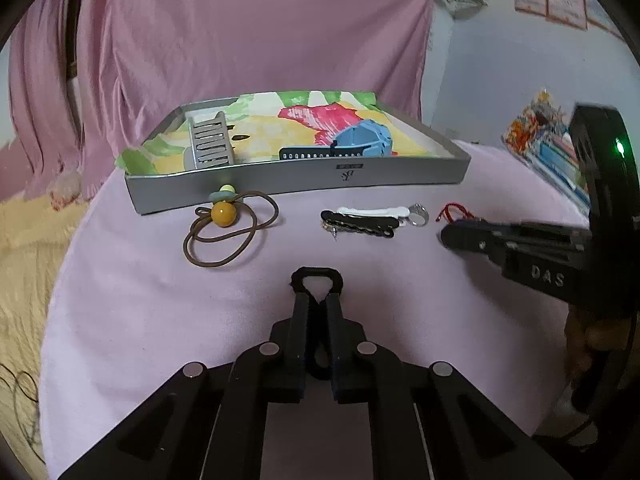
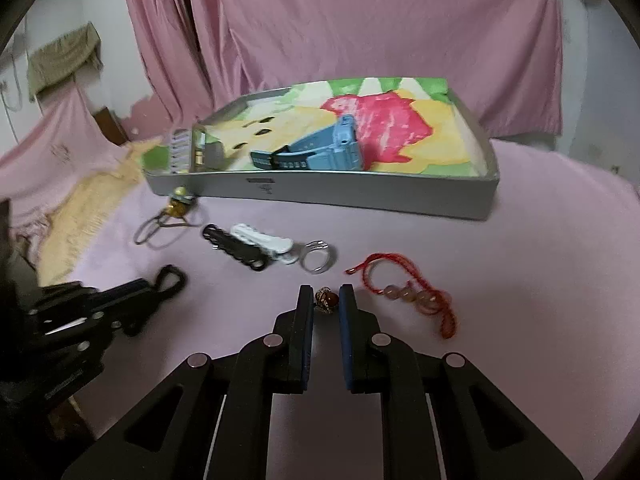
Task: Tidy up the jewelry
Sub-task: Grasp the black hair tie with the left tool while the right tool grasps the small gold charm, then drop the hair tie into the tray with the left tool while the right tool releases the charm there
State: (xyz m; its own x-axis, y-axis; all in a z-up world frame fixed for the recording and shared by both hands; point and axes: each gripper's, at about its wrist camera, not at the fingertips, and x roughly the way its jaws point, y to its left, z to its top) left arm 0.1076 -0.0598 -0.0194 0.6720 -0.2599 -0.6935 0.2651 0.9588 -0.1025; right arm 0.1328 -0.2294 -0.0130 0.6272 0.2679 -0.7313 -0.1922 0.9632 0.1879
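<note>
Pink cloth hangs behind as a backdrop, and a paler pink cloth covers the counter (image 1: 360, 264). On it stands a shallow grey tray (image 1: 304, 178) lined with a bright painted sheet; I take this tray as the landmark.

Inside the tray lie a blue watch (image 2: 320, 148) with a dark strap, near the middle, and a grey slotted clip (image 1: 210, 142) at its left end.

Just in front of the tray's left part lies a brown hair elastic (image 1: 230, 230) with a yellow bead, close to the tray wall. In front of the tray's middle lie a black hair clip (image 2: 234, 246) and a white hair clip (image 2: 264, 238), side by side and touching, with a silver ring (image 2: 316, 258) just beside them. Further to the front and right lies a red cord bracelet (image 2: 412, 294) with pale beads.

The left hand-held gripper (image 1: 316, 280) is closed on a black loop, probably a hair tie (image 1: 316, 278), which sticks out past its tips.

The right hand-held gripper (image 2: 326, 300) is partly open, its fingers on either side of a small amber bead ornament (image 2: 327, 300) on the cloth; whether they touch it I cannot tell.
</note>
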